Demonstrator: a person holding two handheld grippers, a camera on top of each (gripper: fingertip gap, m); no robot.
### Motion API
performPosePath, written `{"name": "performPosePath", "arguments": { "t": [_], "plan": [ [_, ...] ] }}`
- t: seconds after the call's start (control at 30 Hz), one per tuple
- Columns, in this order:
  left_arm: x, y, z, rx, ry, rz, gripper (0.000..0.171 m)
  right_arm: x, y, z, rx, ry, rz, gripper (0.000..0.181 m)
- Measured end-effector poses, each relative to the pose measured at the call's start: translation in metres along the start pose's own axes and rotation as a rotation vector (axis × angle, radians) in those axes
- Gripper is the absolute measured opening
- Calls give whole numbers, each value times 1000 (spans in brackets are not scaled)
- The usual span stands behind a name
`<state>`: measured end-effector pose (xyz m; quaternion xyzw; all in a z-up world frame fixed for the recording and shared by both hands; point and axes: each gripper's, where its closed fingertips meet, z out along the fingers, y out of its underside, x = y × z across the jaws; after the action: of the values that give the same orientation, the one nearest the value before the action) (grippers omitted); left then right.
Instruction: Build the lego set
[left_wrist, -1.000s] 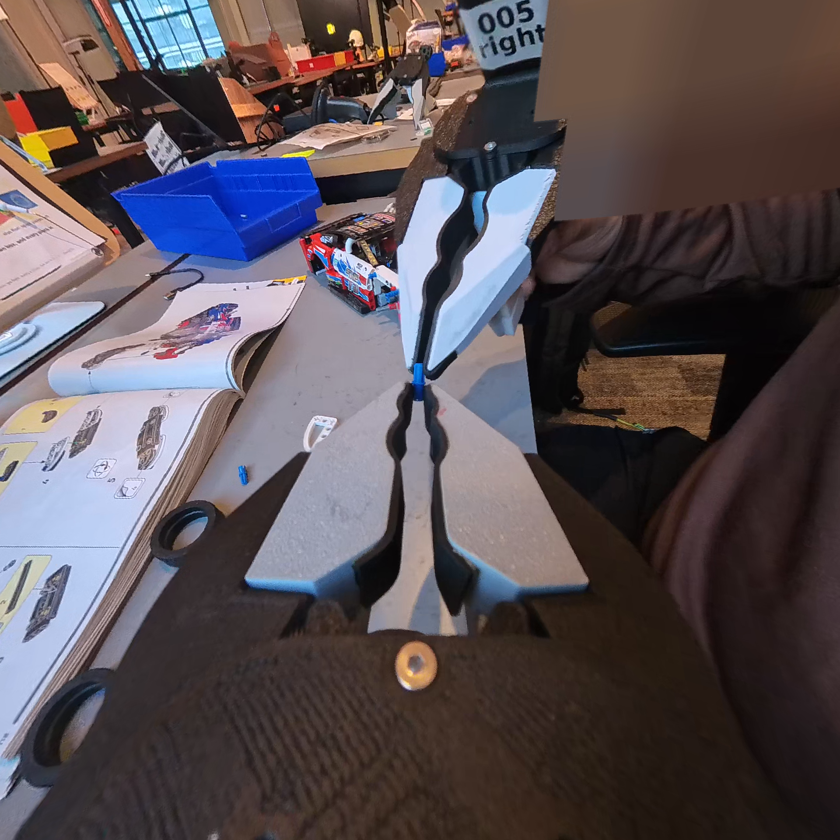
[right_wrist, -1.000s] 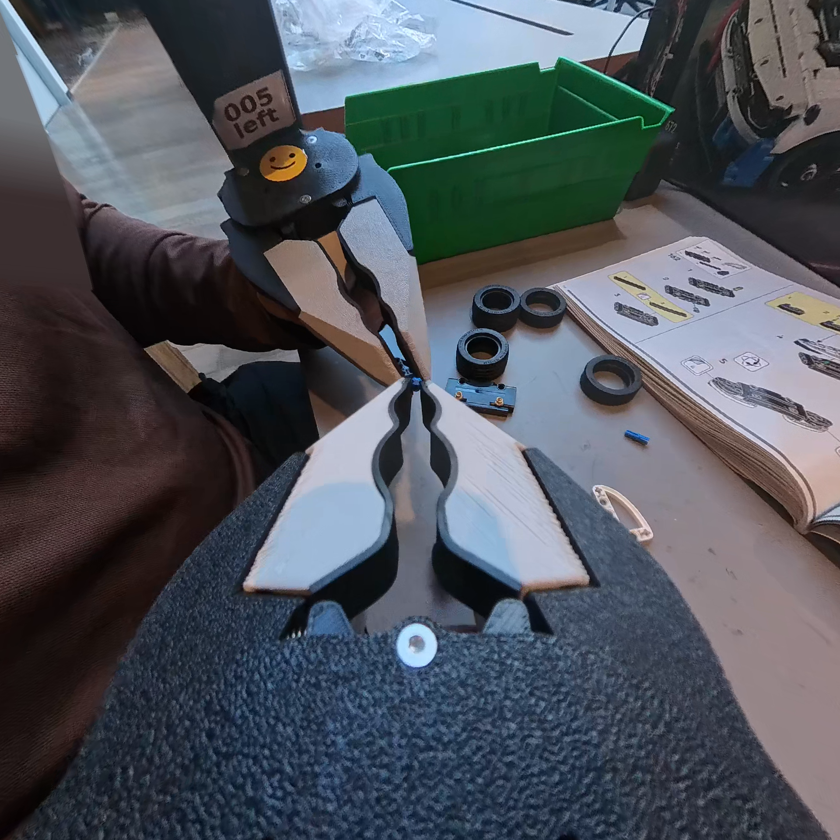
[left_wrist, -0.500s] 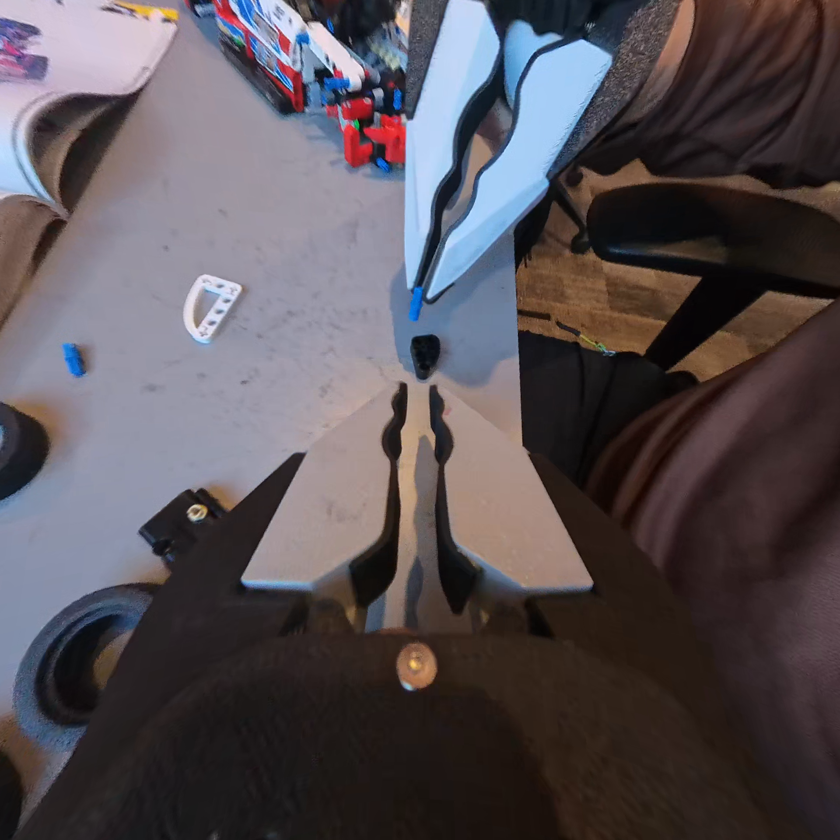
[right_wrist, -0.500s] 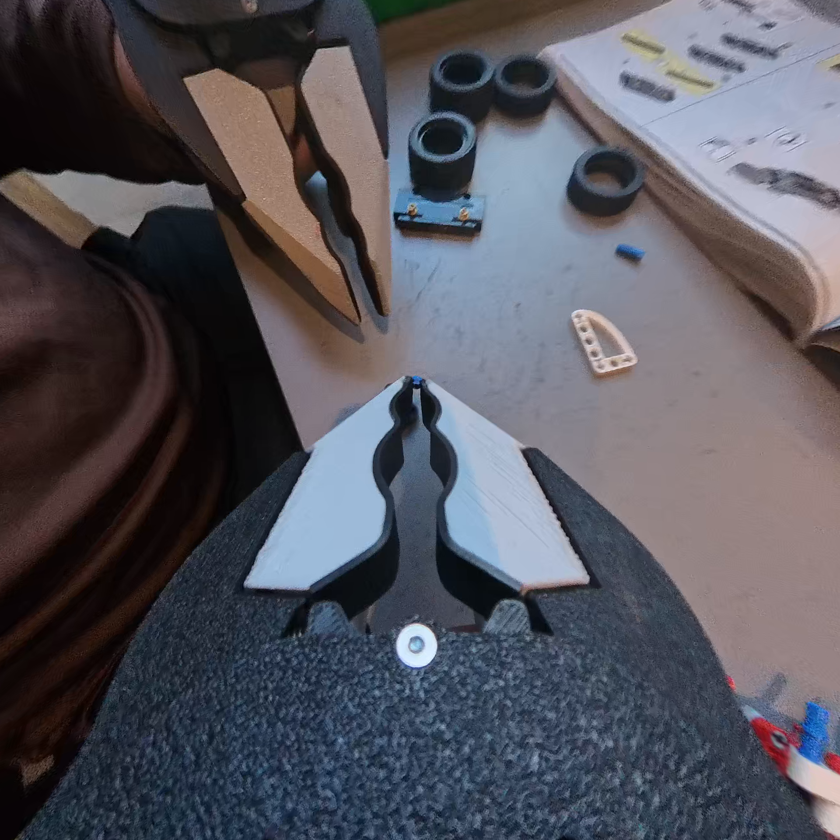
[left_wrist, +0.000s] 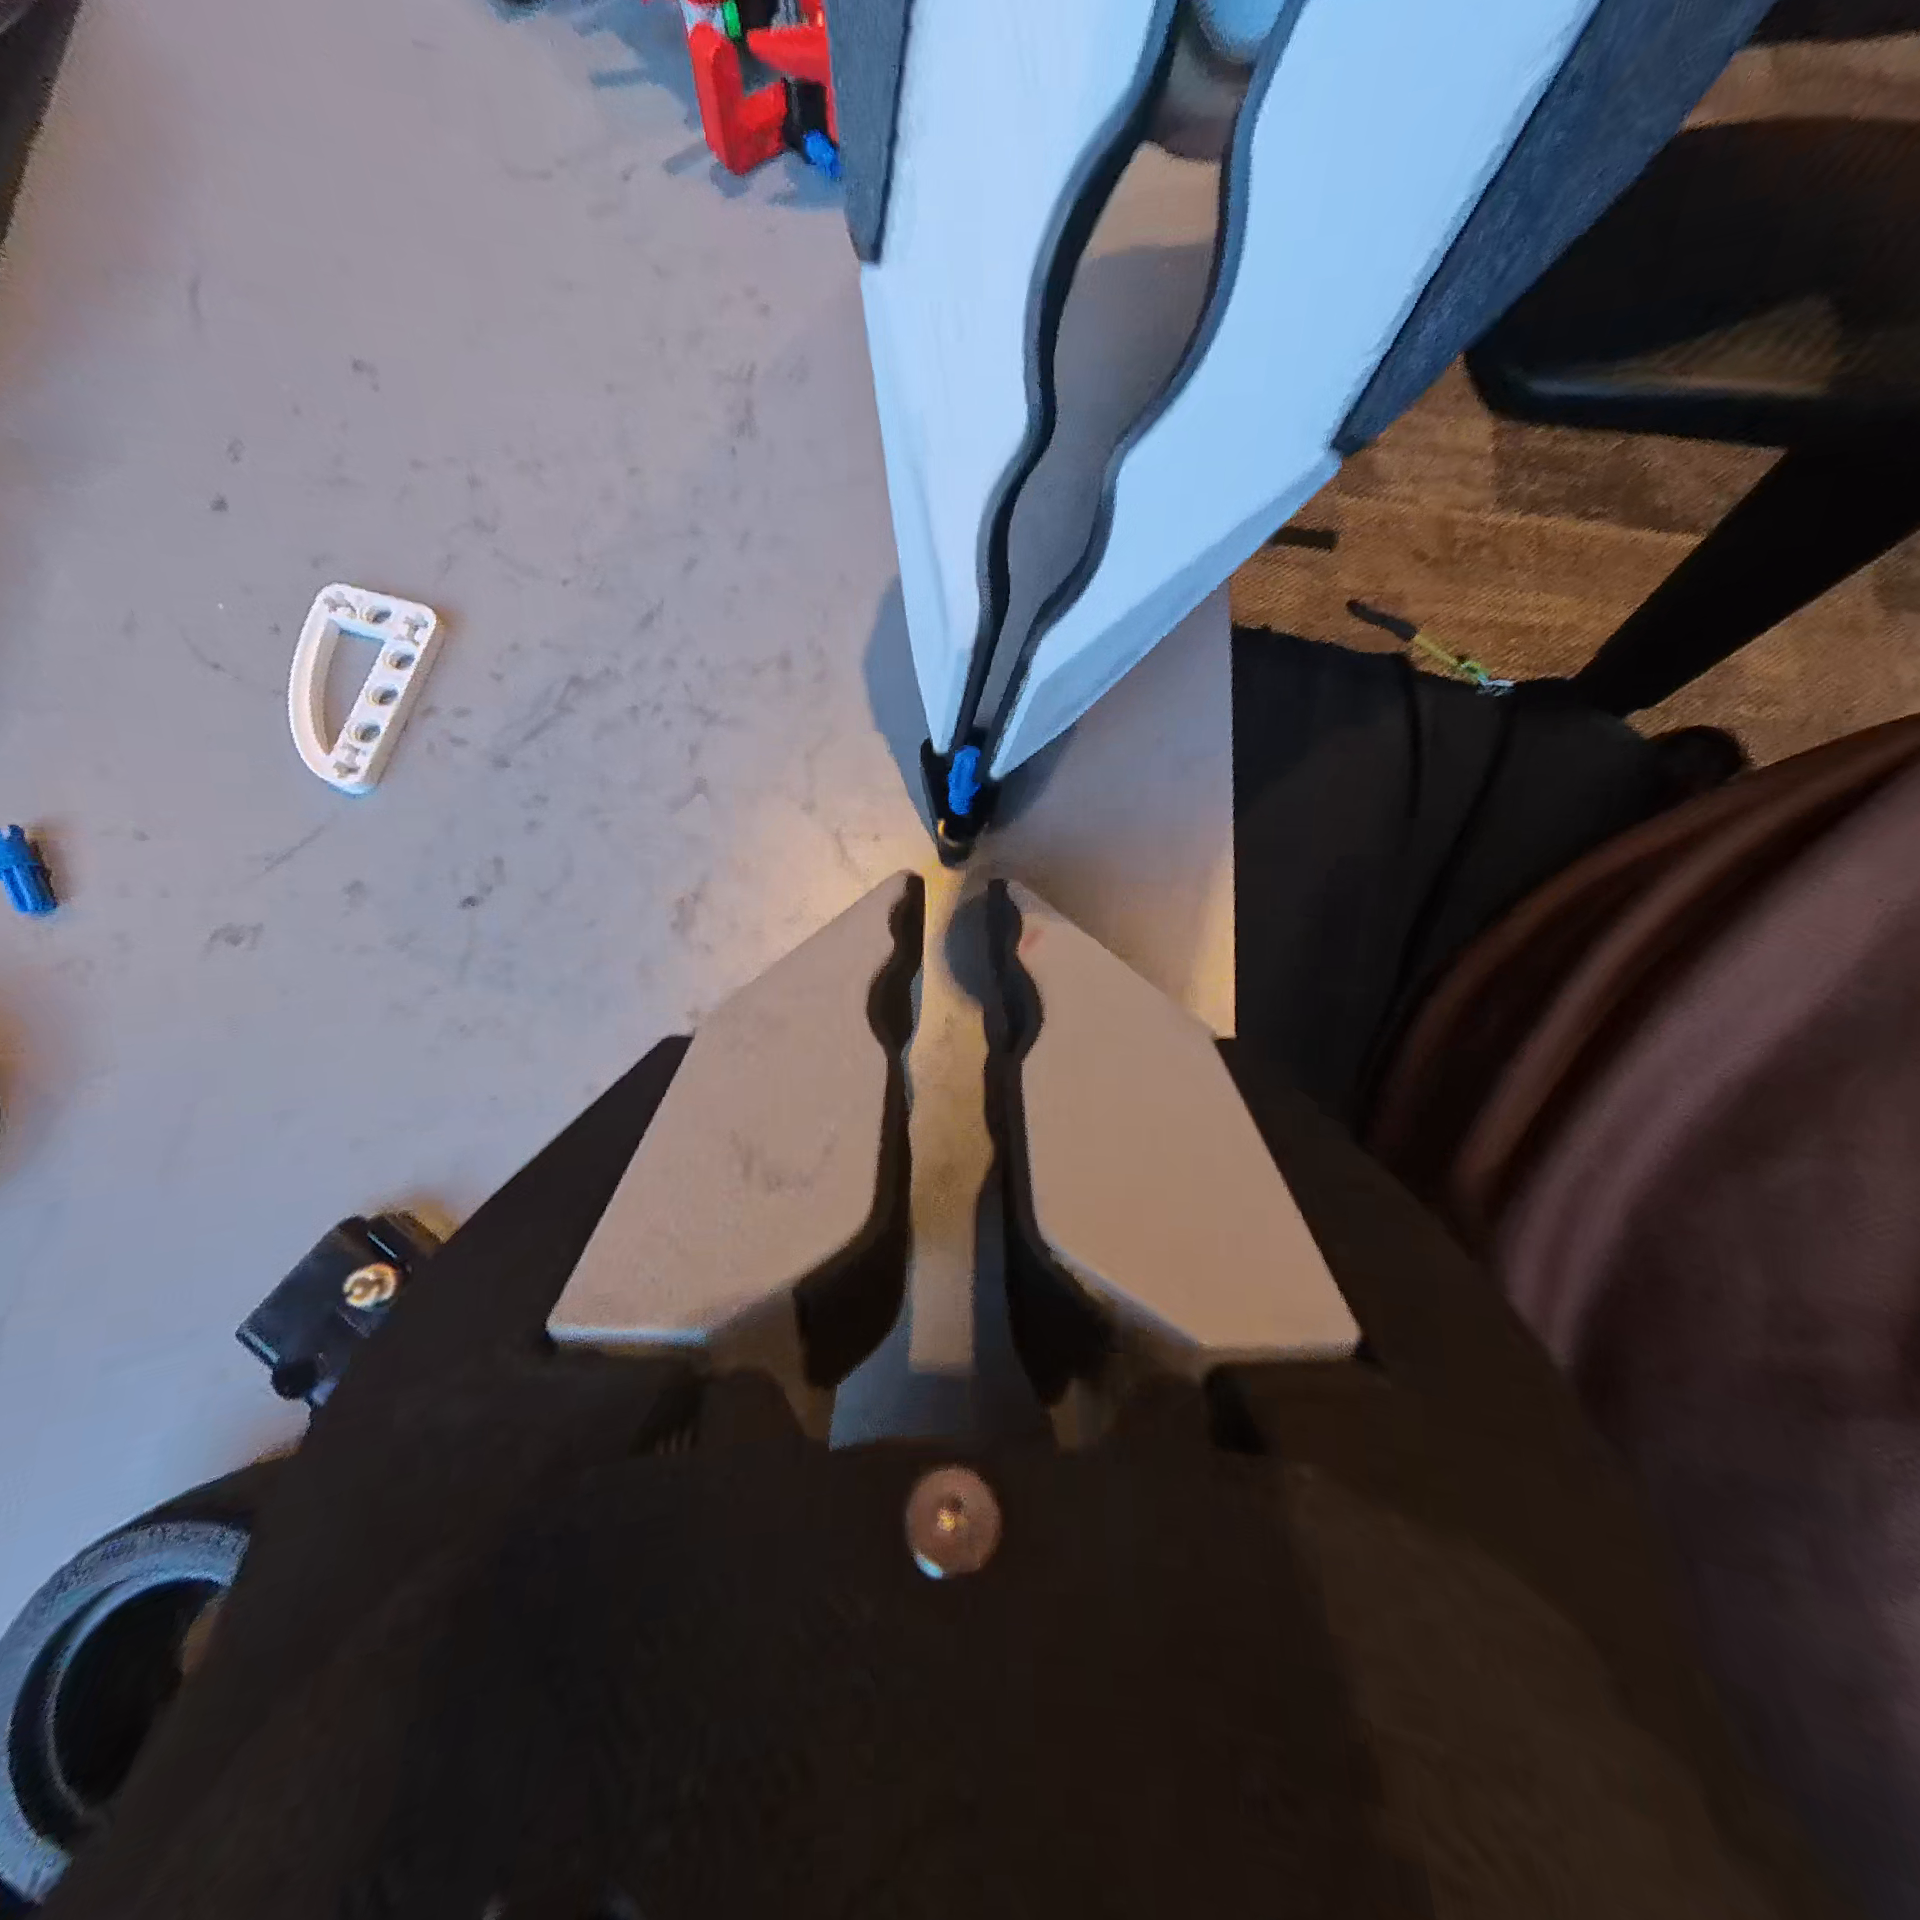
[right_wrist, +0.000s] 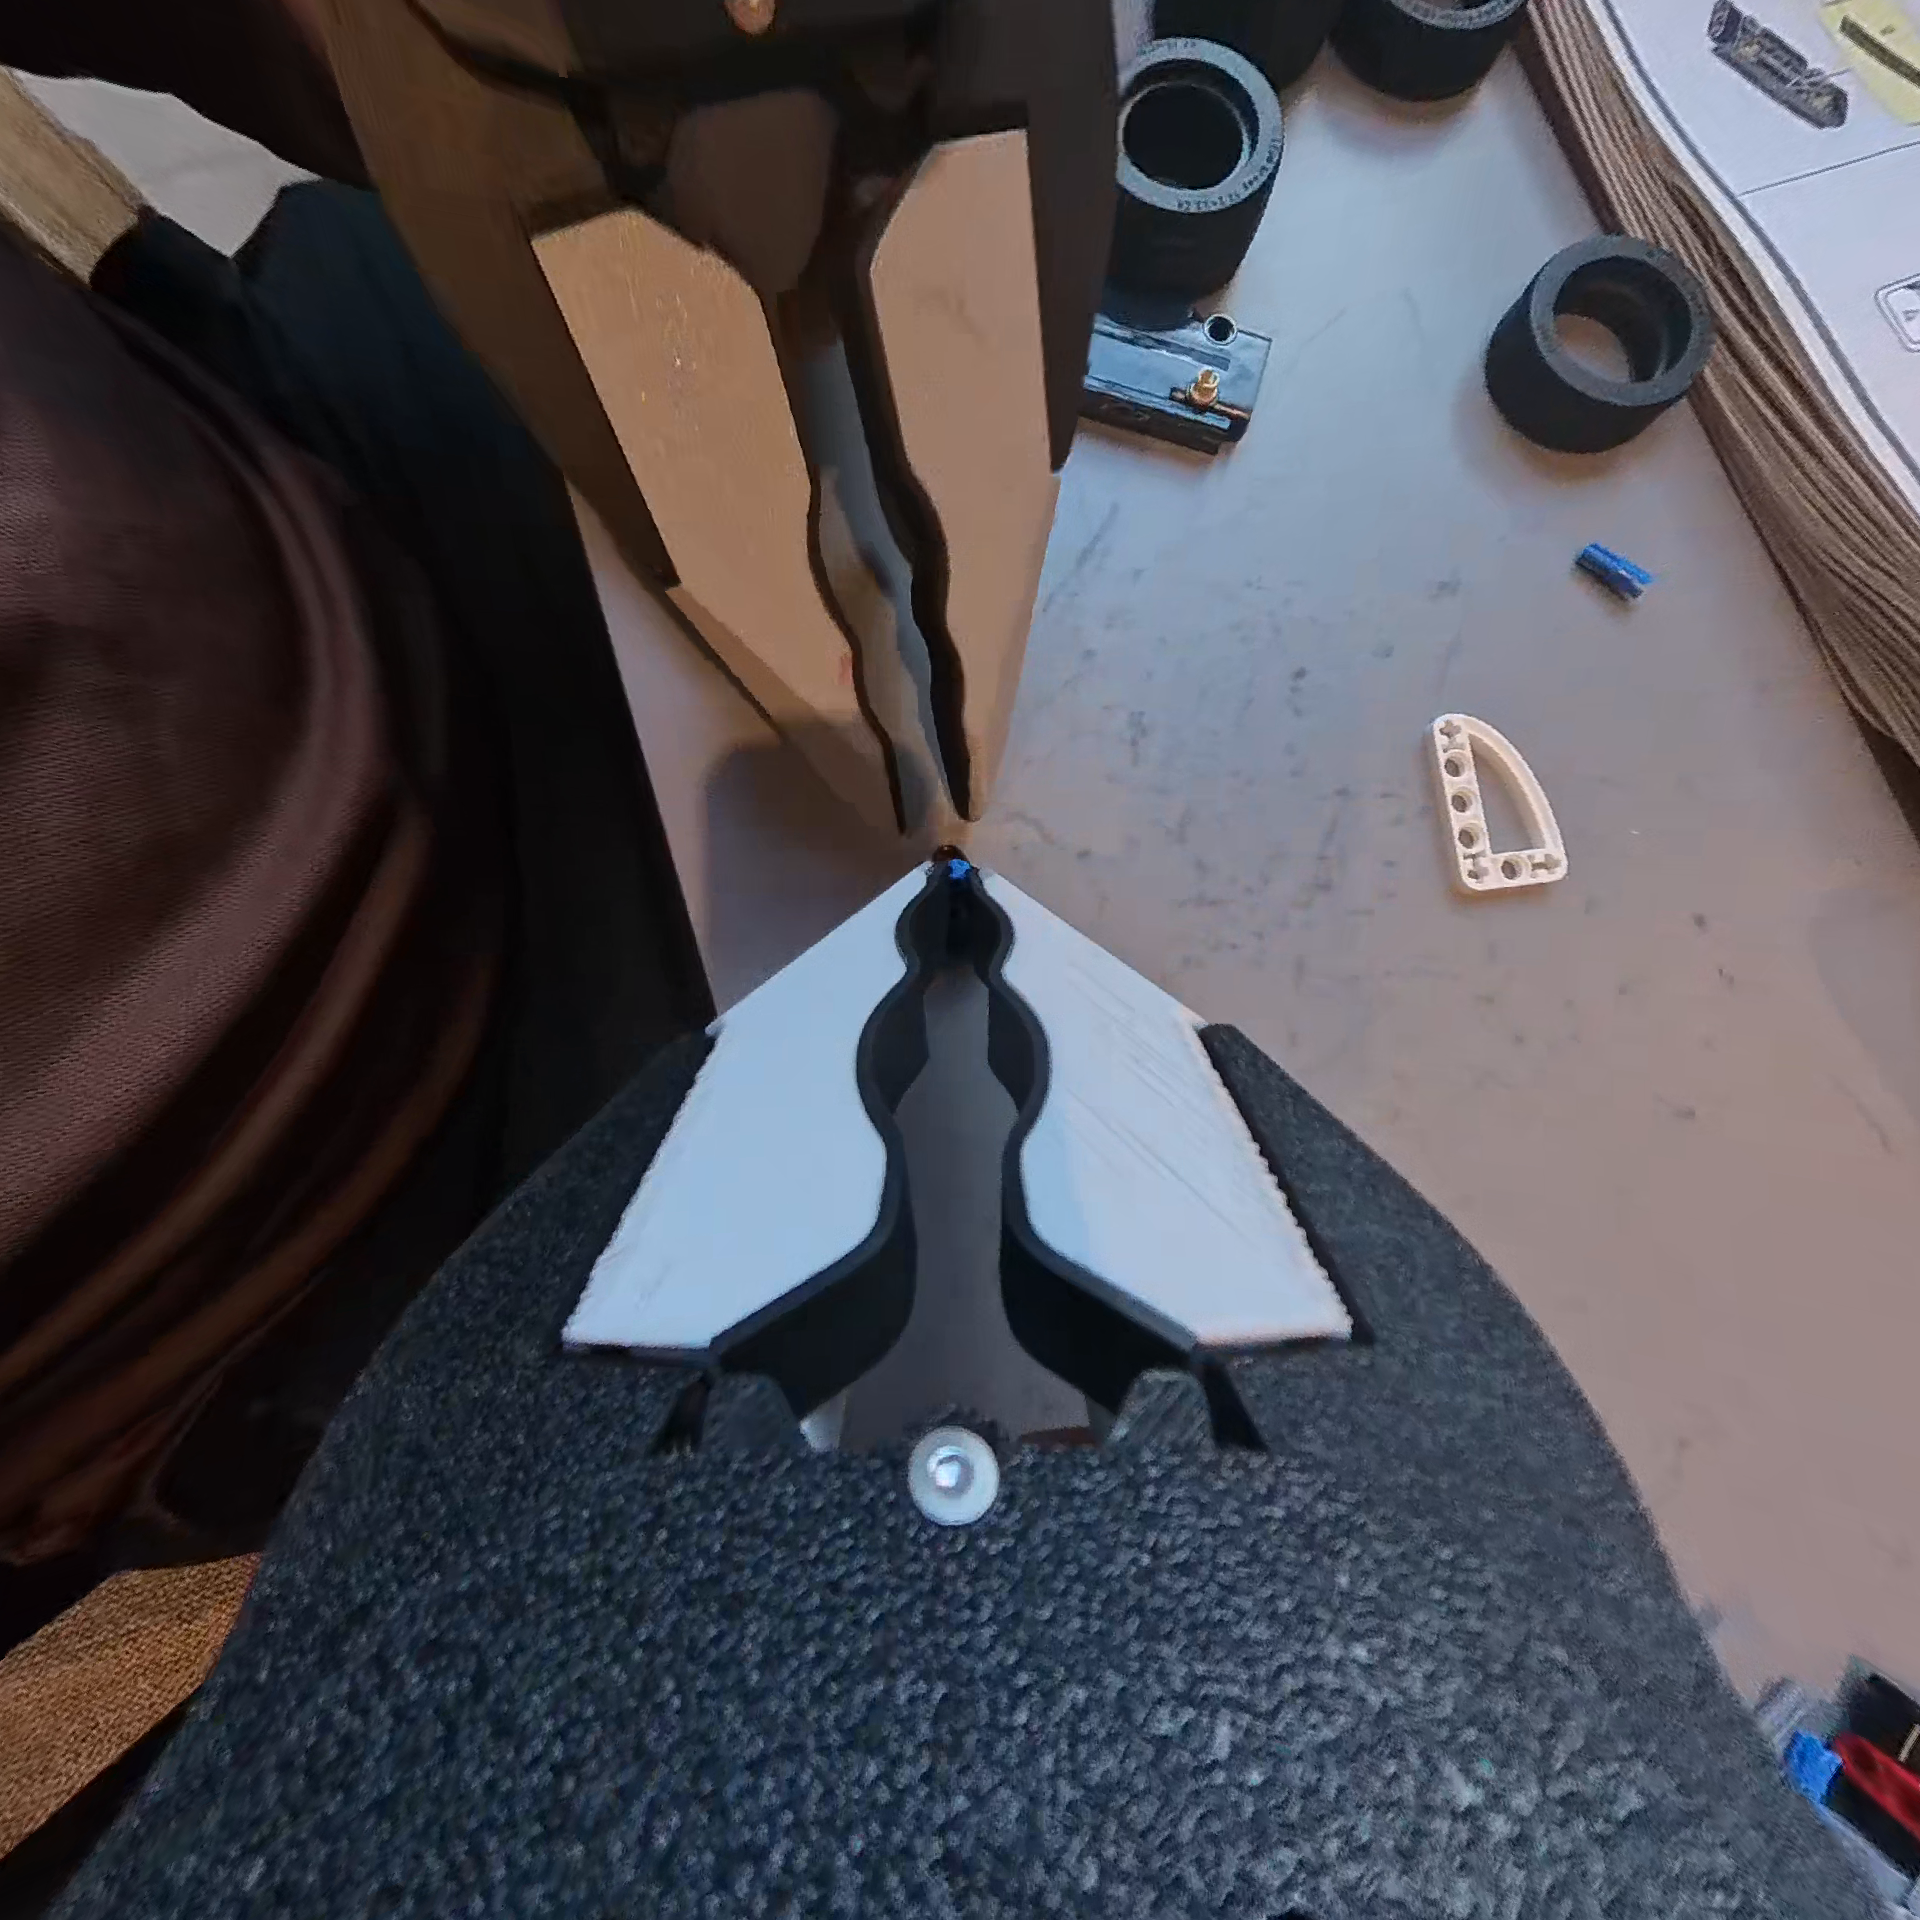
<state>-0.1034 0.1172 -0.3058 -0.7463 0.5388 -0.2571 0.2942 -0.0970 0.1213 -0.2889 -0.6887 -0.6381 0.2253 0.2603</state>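
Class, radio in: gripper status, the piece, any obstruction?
Right gripper shut on blue pin, small black piece at its tip. Left gripper slightly open, empty. Nothing between them.

A blue peg (left_wrist: 966, 777), a white curved piece (left_wrist: 358, 694), black tyres (right_wrist: 1598, 343) and a seemingly red block (left_wrist: 758, 99) lie on the scuffed grey counter (left_wrist: 540, 416).

Two grippers show: the left (left_wrist: 954, 883) and the right (right_wrist: 954, 871). On the table (right_wrist: 1351, 1039) there are four black tyres: one (right_wrist: 1195, 171) beside the black block (right_wrist: 1179, 379), one (right_wrist: 1595, 338) near the booklet (right_wrist: 1766, 260), and two more cut by the top edge, (right_wrist: 1242, 16) and (right_wrist: 1429, 42). There are also two blue pins, one loose (right_wrist: 1612, 569) and one (left_wrist: 964, 777) at the right gripper's tips, plus one white curved piece (right_wrist: 1491, 805), one small black piece (left_wrist: 951, 816) under the held pin, and one red build (left_wrist: 758, 104).
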Motion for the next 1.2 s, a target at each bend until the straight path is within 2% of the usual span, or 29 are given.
{"name": "performPosePath", "arguments": {
  "t": [0.2, 0.4, 0.9, 1.07, 1.2],
  "plan": [
    [-3, -1, -7, 33, -51, 34, 8, 6, 0, -4, 61, 6, 58, 3],
    [-5, 2, -11, 47, -62, 31, 7, 8, 1, -4, 57, 25, 47, 3],
    [-3, -2, -4, 31, -20, 24, 11, 5, 2, 0, -50, 47, -51, 3],
    [5, -5, 6, -7, 33, 28, 14, 8, 9, -24, 0, 63, 62, 3],
    [17, -7, 10, -23, 70, 43, 10, 2, 23, -24, -22, 73, 81, 3]
  ]
}}
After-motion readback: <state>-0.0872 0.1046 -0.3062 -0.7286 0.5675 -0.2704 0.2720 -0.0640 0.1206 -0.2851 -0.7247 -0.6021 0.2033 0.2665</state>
